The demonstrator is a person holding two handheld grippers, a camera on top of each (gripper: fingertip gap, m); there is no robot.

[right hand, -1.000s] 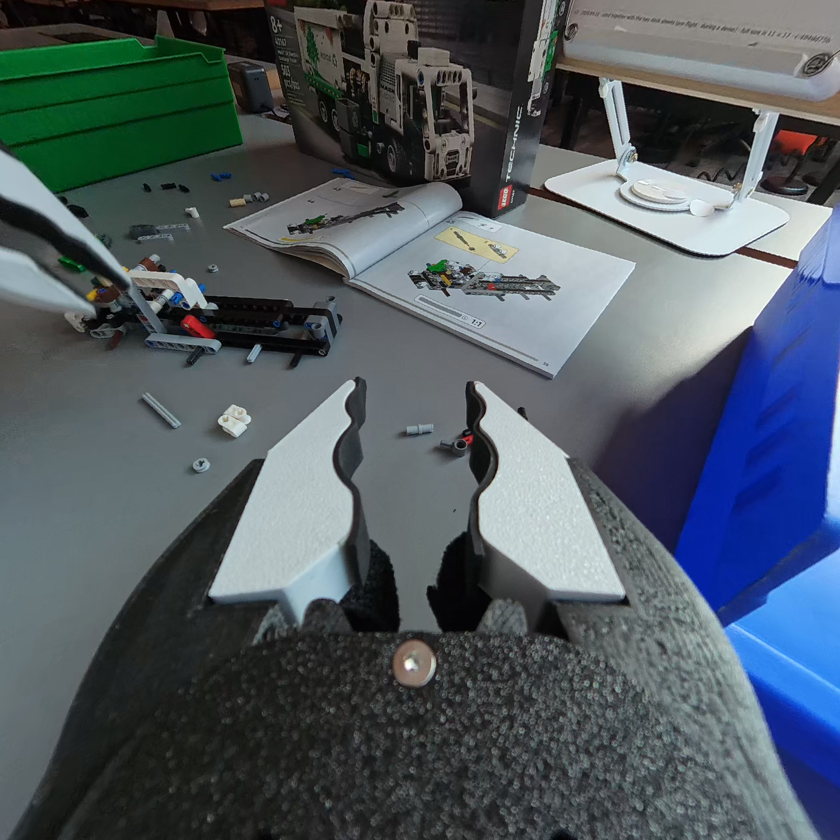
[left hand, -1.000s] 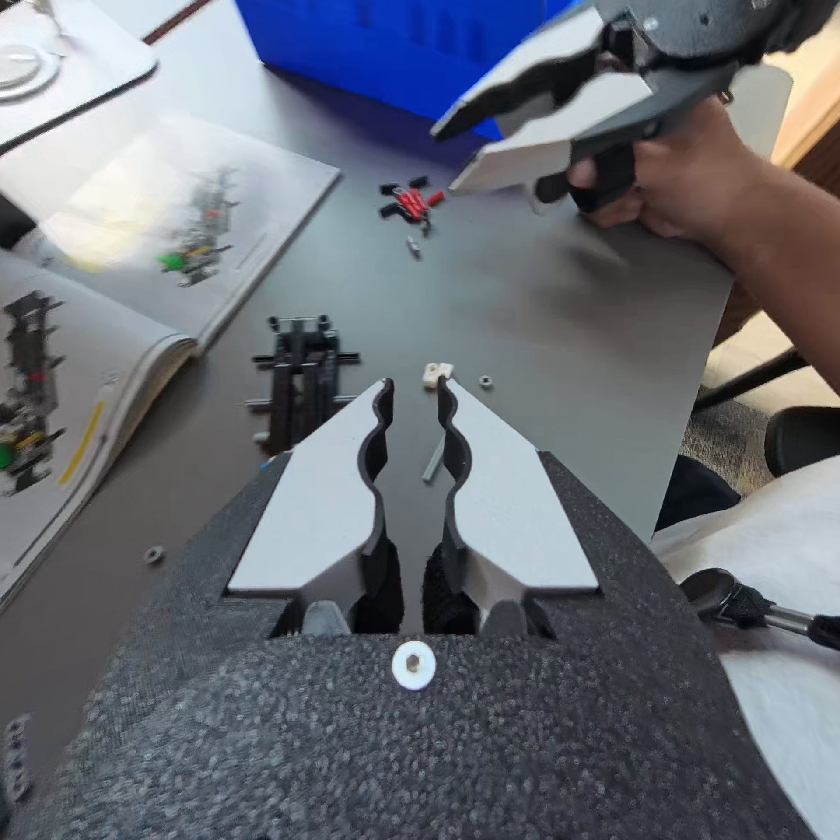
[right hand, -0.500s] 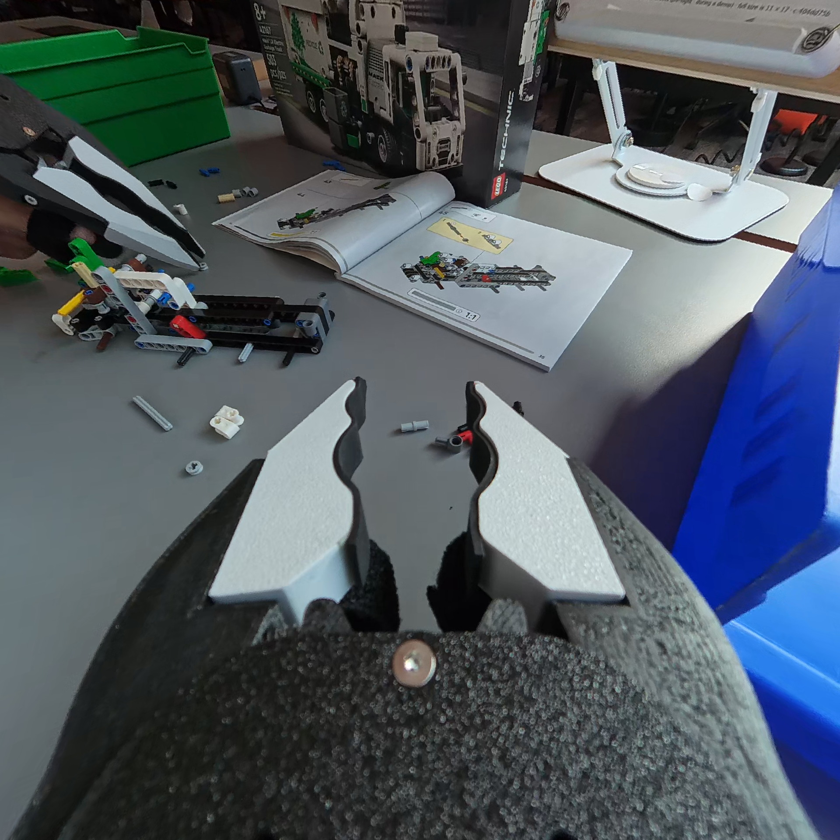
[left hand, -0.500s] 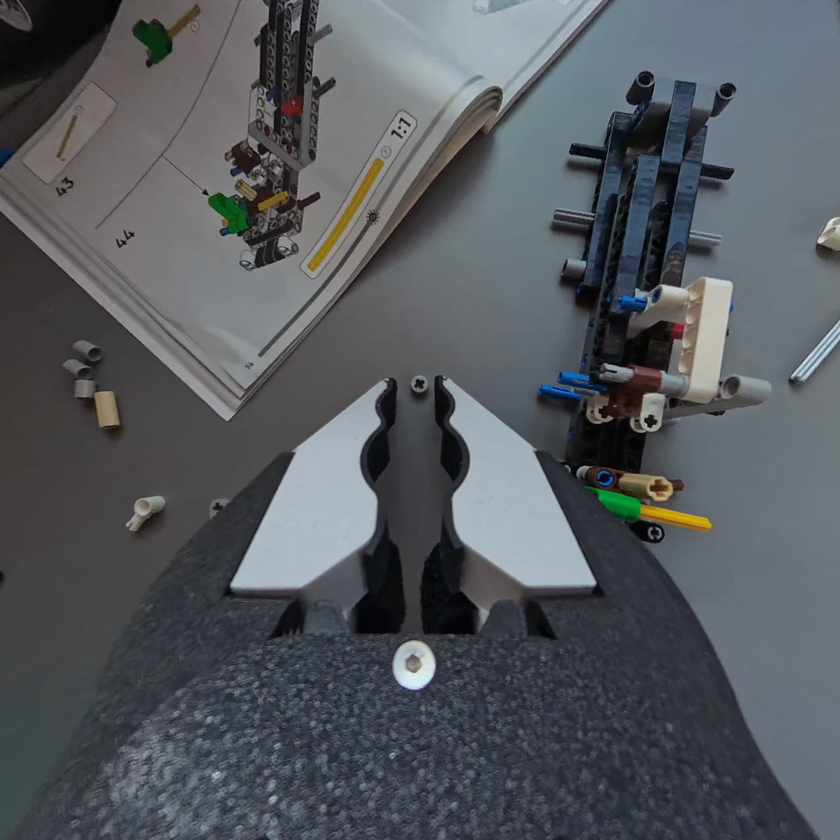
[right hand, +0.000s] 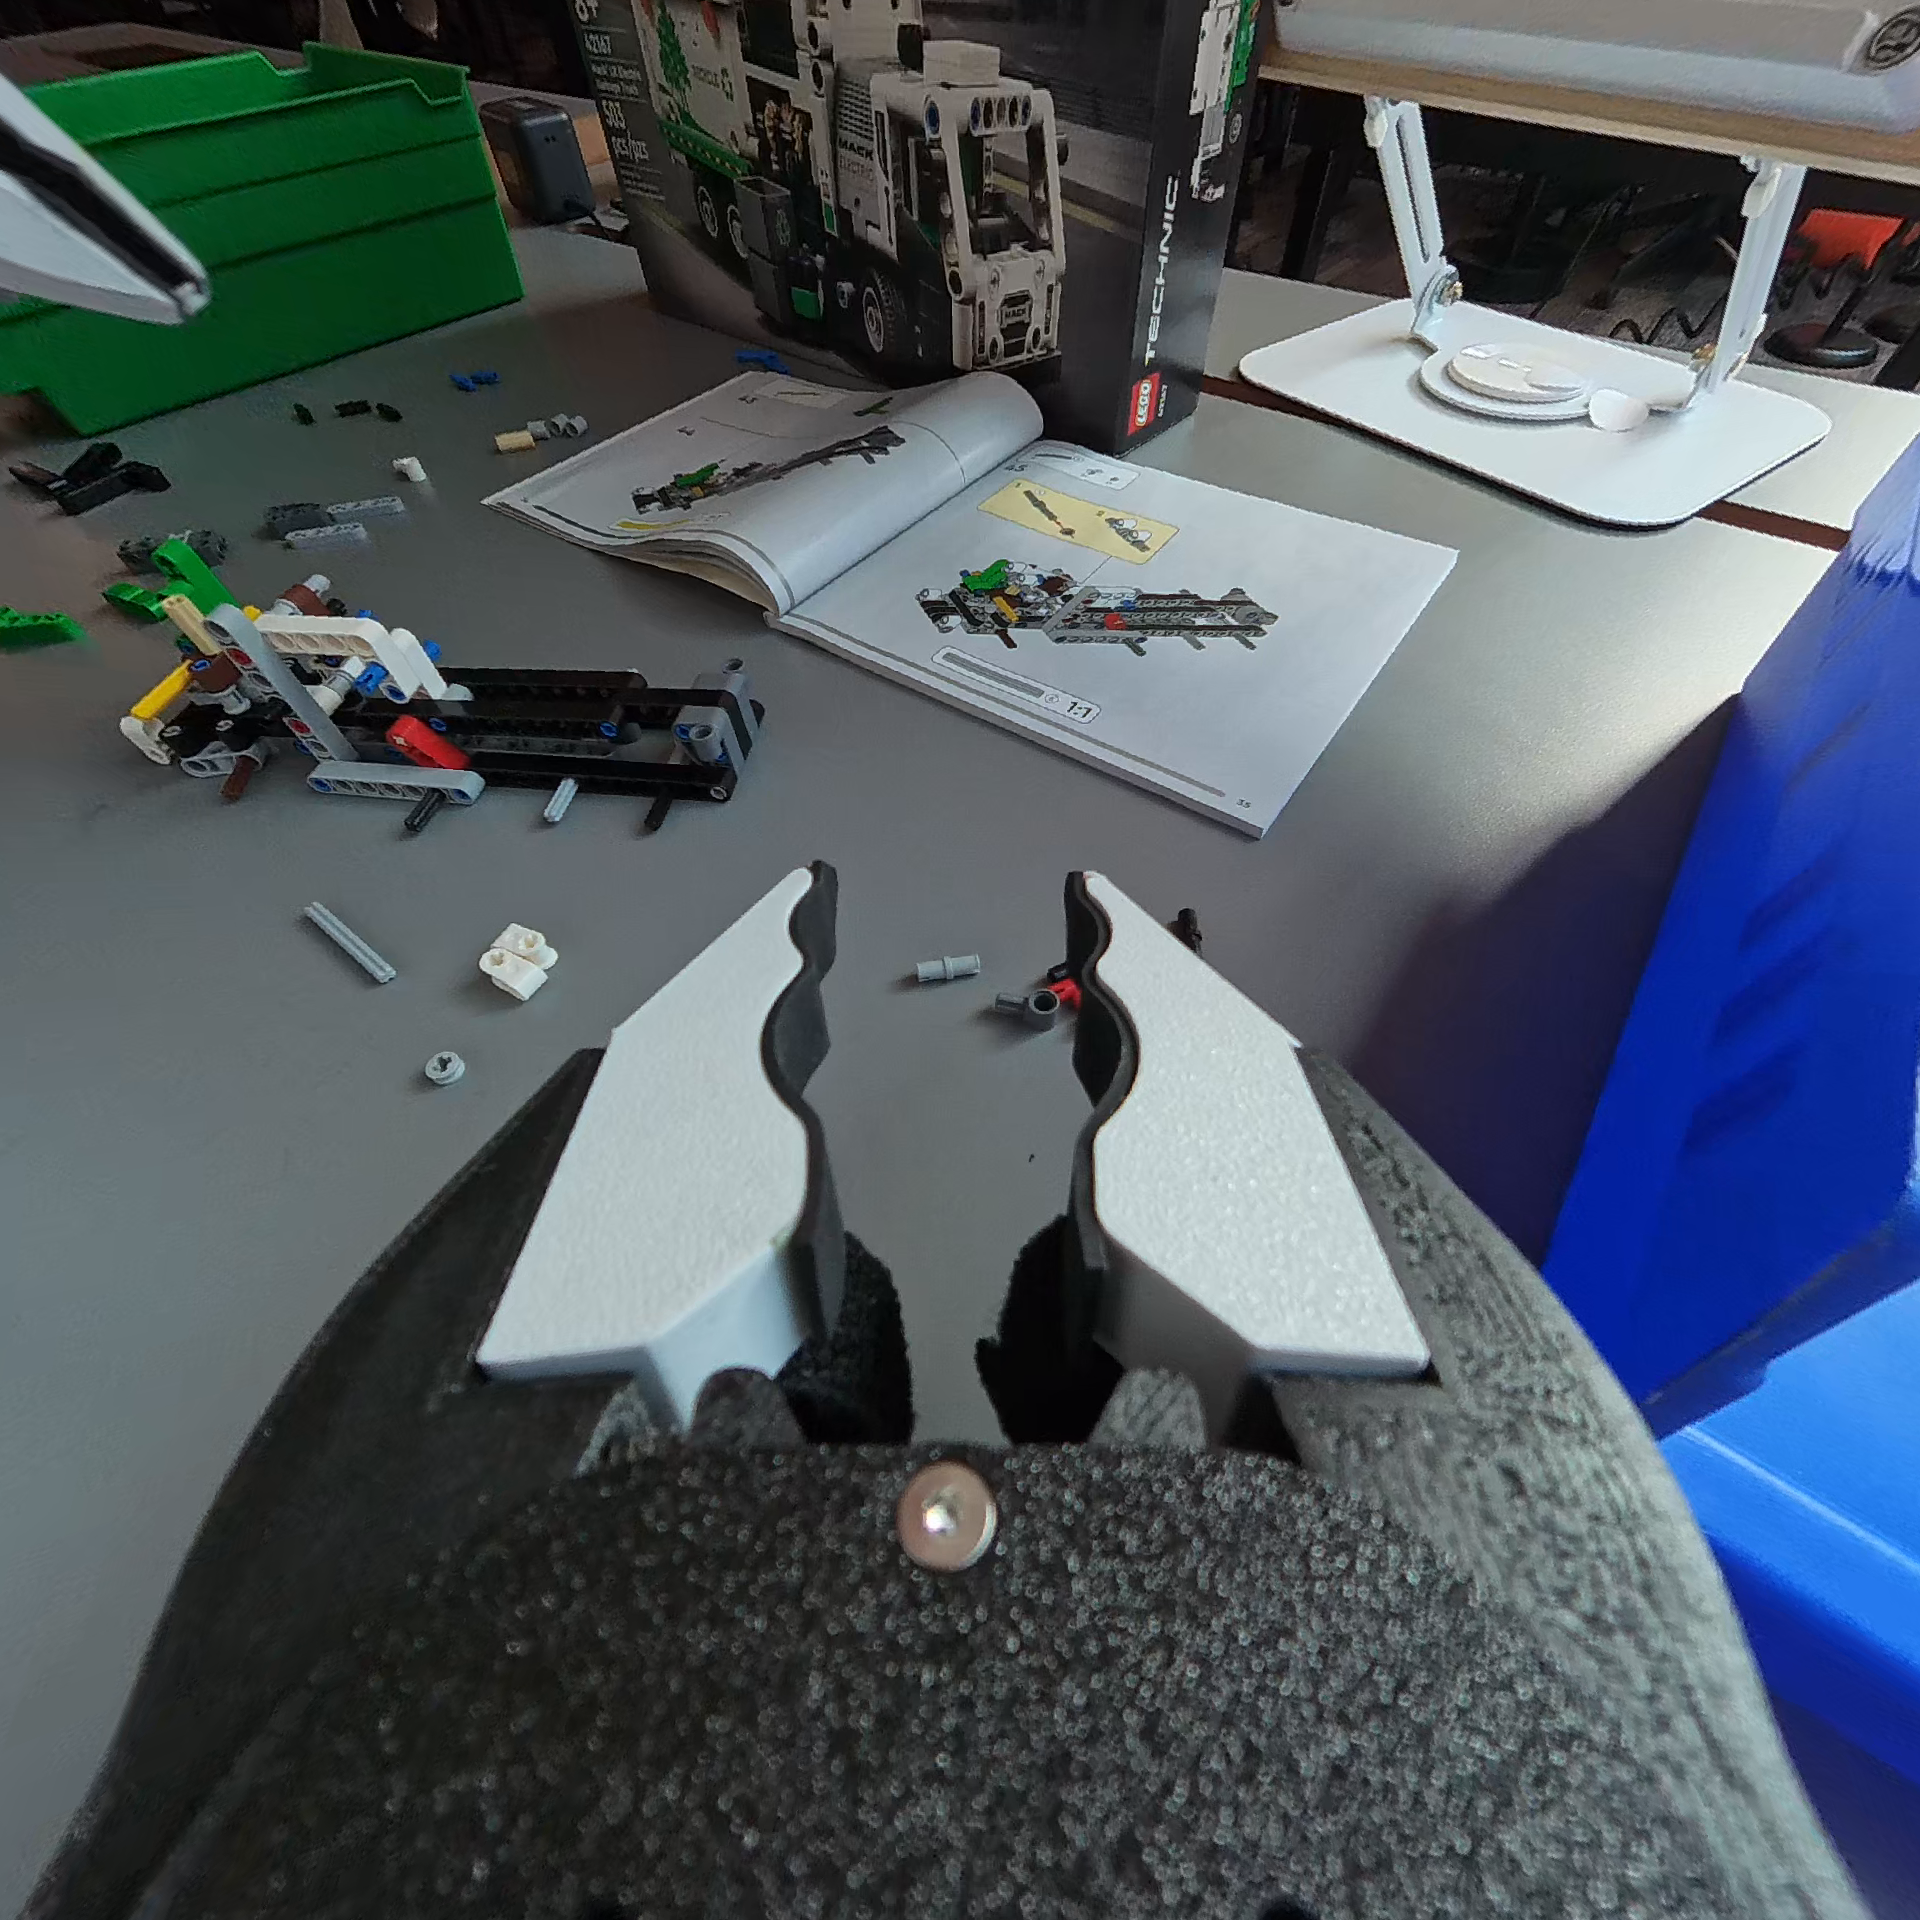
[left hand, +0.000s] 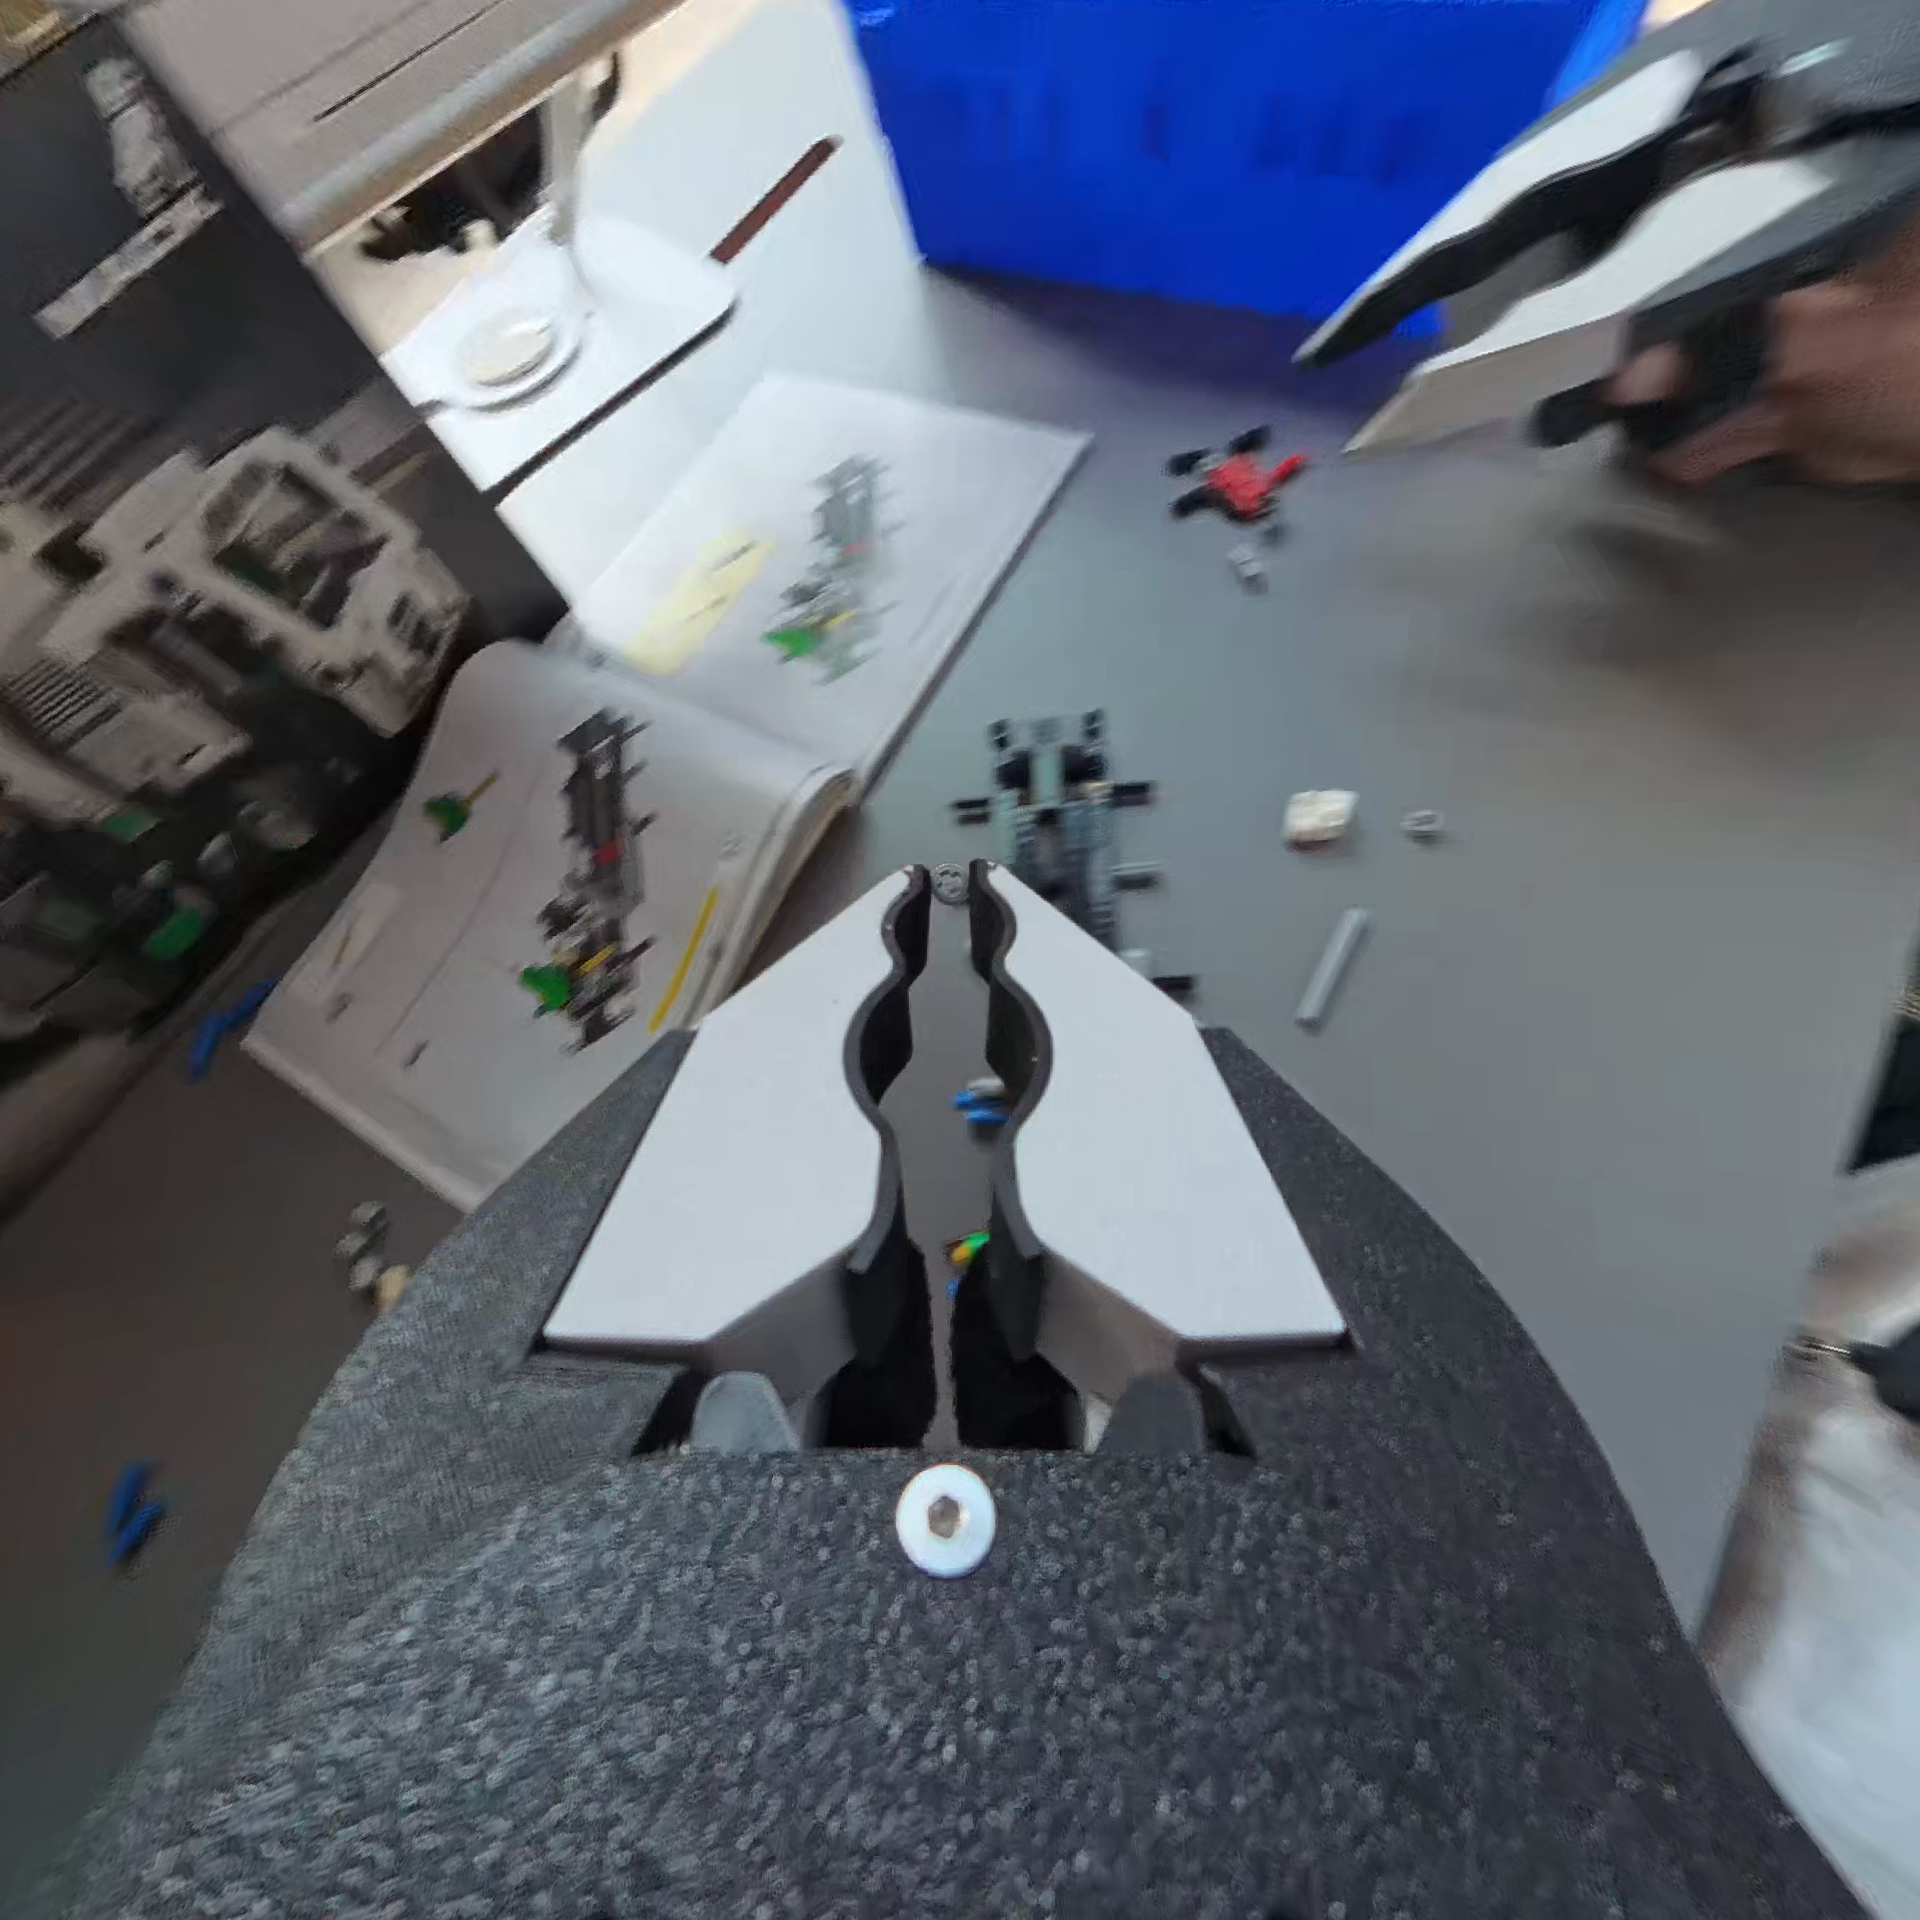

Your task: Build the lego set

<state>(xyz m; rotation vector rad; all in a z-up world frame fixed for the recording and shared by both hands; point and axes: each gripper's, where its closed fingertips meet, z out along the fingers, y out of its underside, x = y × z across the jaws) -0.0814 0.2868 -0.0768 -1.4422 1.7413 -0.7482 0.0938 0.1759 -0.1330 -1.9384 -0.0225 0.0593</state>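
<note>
Left gripper (left hand: 948, 881): jaws nearly closed, pinching a small grey round bush (left hand: 948, 879) at the very tips, centre of the left wrist view. Picture heavily blurred, so the piece shows only as a disc with a cross hole.

Right gripper (right hand: 948, 883): jaws spread, holding nothing, lower centre of its own view, above the grey table (right hand: 260, 1195).

Part-built chassis (right hand: 447, 717) lies centre left in the right wrist view, black beams with white, red and yellow parts at its left end. Open instruction booklet (right hand: 1039, 582) sits upper centre, in front of the set's box (right hand: 914, 187). Loose pieces near the right gripper's tips: a grey pin (right hand: 948, 968), a grey axle (right hand: 349, 941), a white connector (right hand: 517, 960), another grey bush (right hand: 445, 1067).

Risk, as I judge it: the bush is held by the extreme tips only (very little contact), so a quick swing or a slight easing of the squeeze could flick it out, and a round grey piece would roll and be hard to spot on the grey table.
</note>
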